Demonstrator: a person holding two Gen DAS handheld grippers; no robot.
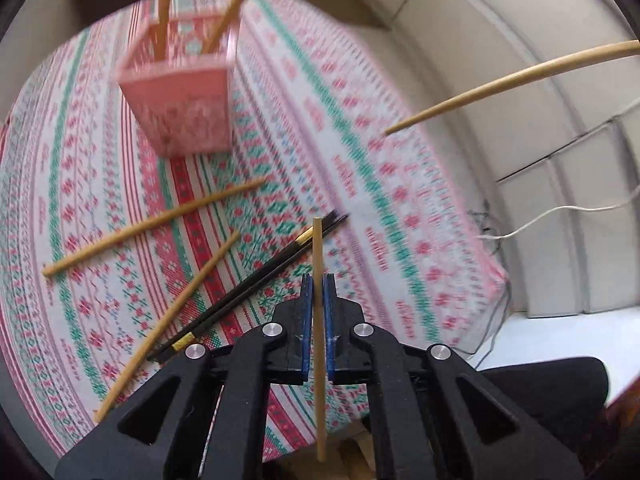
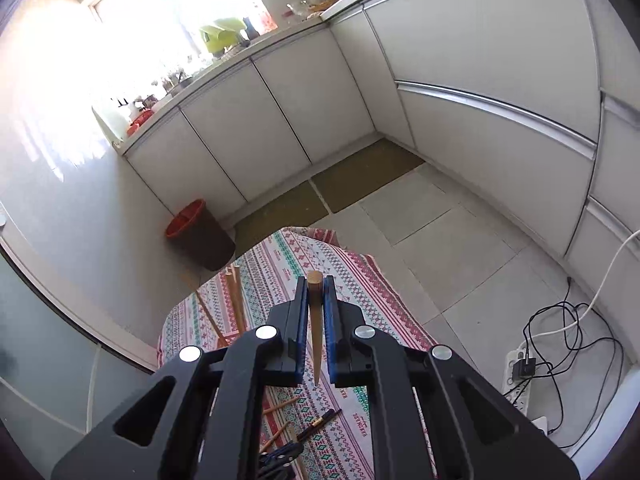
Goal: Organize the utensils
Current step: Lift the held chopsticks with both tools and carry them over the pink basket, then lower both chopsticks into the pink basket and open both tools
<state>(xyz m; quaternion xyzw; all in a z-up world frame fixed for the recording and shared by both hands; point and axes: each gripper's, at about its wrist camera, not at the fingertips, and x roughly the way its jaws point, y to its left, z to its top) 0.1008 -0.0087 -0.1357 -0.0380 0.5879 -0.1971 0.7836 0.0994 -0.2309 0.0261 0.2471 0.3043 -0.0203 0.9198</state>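
Observation:
My left gripper (image 1: 318, 280) is shut on a wooden chopstick (image 1: 318, 320) and holds it above the patterned tablecloth (image 1: 360, 160). A pink perforated holder (image 1: 180, 96) stands far left with two wooden chopsticks (image 1: 164, 12) in it. Two wooden chopsticks (image 1: 152, 224) and a black pair (image 1: 248, 292) lie loose on the cloth. A chopstick (image 1: 512, 80) reaches in from the right, its holder out of frame. My right gripper (image 2: 316, 280) is shut on a wooden chopstick (image 2: 315, 320), high above the table (image 2: 288, 264).
White kitchen cabinets (image 2: 280, 120) line the back and right. A brown bin with a red liner (image 2: 200, 236) stands by the wall. A power strip with cables (image 2: 528, 368) lies on the floor right of the table. The table's right edge (image 1: 500, 280) drops off.

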